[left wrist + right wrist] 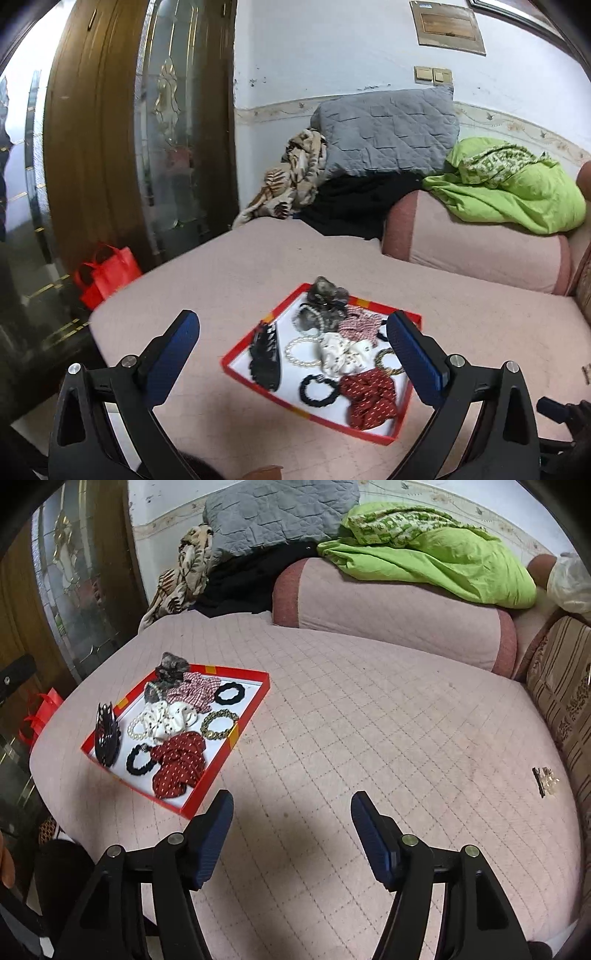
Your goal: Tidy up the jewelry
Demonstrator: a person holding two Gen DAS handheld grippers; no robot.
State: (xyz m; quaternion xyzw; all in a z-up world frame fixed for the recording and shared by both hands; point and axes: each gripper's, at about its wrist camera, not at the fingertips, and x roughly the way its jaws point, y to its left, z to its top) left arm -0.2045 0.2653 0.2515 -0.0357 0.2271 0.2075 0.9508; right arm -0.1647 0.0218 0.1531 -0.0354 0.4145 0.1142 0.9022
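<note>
A red-rimmed tray (pixel 258 336) (pixel 255 705) lies on the pink quilted bed. It holds a black claw clip (pixel 266 354) (pixel 107 734), a pearl bracelet (pixel 299 350) (pixel 138 727), a red dotted scrunchie (pixel 369 395) (pixel 177 764), a white scrunchie (pixel 343 350), a black scrunchie (pixel 317 387), a gold chain bracelet (pixel 219 723) and more. A small hair clip (pixel 545 779) lies alone on the bed at the right. My left gripper (pixel 291 332) is open above the tray. My right gripper (pixel 291 812) is open and empty, right of the tray.
A pink bolster (pixel 388 613) with a green blanket (pixel 424 557) lies at the back. A grey pillow (pixel 384 129) leans on the wall. A wooden glass door (pixel 140 129) and a red bag (pixel 107 273) are left of the bed.
</note>
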